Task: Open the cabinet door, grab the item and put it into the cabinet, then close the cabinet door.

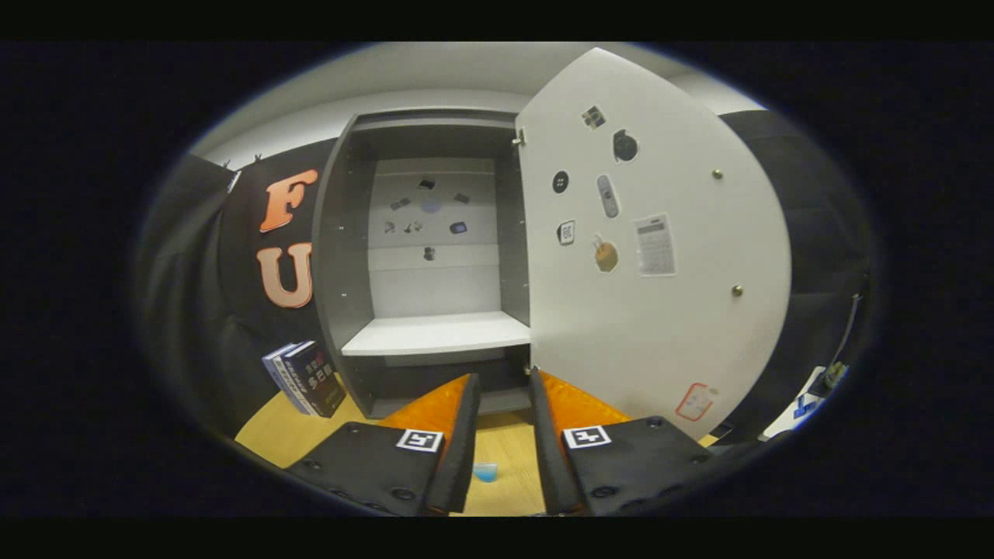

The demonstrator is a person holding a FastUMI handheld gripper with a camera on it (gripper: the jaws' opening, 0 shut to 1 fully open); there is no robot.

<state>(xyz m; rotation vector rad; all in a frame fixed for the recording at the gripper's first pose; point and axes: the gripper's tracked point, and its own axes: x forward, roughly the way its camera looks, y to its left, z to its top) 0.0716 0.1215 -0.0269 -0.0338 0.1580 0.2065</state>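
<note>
Books (307, 378) leaning beside the cabinet (342, 256) | cabinet standing open, shelf (436, 334) lying bare | gripper (503, 388) hovering with fingers slightly apart, gripping nothing | small blue item (485, 471) sitting on the table (272, 435) between the fingers | door (652, 256) swinging wide | advice: lowering straight down, closing evenly on the item.

- The small blue item (485, 471) on the counter (505, 450), between the claw (503, 388) fingers, is too small to identify.
- Stickers (425, 217) on the cabinet (349, 256) back wall are blurred.
</note>
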